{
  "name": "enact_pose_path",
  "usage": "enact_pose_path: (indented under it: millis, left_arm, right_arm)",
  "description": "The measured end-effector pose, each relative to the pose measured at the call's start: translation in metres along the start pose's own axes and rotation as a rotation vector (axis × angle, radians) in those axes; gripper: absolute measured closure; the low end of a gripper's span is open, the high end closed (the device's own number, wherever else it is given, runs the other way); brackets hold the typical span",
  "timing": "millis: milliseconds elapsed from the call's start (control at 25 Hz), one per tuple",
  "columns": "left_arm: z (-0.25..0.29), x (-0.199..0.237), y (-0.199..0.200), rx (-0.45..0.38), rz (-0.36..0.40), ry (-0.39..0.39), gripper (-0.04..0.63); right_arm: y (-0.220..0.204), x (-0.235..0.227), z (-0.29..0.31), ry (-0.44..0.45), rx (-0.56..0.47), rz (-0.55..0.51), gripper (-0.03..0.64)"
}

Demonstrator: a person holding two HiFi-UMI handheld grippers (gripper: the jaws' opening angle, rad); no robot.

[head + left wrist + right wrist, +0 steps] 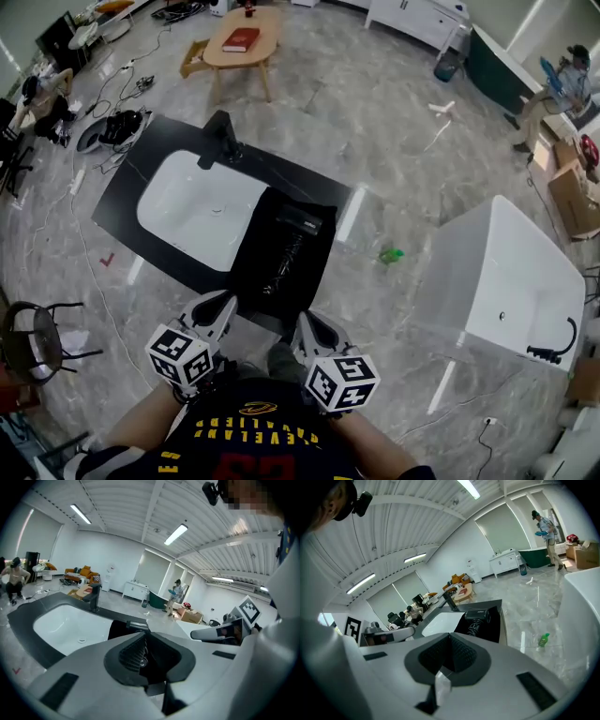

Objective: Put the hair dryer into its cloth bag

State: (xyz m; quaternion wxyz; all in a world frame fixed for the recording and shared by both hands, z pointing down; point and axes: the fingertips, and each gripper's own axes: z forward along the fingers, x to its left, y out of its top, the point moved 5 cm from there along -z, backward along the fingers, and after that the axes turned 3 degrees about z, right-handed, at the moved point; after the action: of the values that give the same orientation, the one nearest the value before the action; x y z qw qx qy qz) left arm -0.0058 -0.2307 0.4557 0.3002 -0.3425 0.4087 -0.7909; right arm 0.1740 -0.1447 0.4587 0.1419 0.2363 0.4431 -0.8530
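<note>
Hair dryer (302, 221) lies on its black cloth bag (281, 274) on the counter (122, 199), just right of the sink (173, 192). Probably hard, smooth and light, so grab the handle. Bag looks limp; pinch its rim. Left claw (225, 303) and right claw (305, 324) are both closed and empty.

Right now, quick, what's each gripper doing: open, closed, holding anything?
Left gripper: closed, nothing between its jaws.
Right gripper: closed, not holding anything; a white scrap sits at the base of its jaws.

Yellow "CLEVELAND" lettering runs across the person's black shirt (258, 441).
</note>
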Motion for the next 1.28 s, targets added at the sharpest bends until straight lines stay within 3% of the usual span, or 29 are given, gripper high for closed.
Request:
enact_pose_path:
  millis: [200,480,720,920,1120,1280]
  left_arm:
    - [0.066,0.008,-0.007,0.145,0.034,-0.050,0.456]
    - [0.153,0.017,-0.035,0.373,0.068,-0.141,0.436]
    - [0.206,0.027,-0.071,0.519,0.020,-0.132,0.325]
    - [0.225,0.030,-0.080,0.573,0.032,-0.119,0.314]
    - [0.237,0.022,-0.085,0.620,0.112,-0.123,0.307]
    - [0.242,0.027,-0.091,0.628,0.080,-0.147,0.304]
  right_arm:
    - [0.010,-0.031,-0.006,-0.060,-0.018,0.030,0.609]
    - [0.006,-0.054,-0.017,-0.183,-0.043,0.101,0.609]
    - [-0.006,-0.059,-0.032,-0.285,-0.072,0.165,0.609]
    - [-0.011,-0.063,-0.043,-0.356,-0.100,0.192,0.609]
    - [-0.015,-0.067,-0.052,-0.397,-0.119,0.229,0.609]
    - [-0.019,-0.072,-0.054,-0.414,-0.127,0.249,0.609]
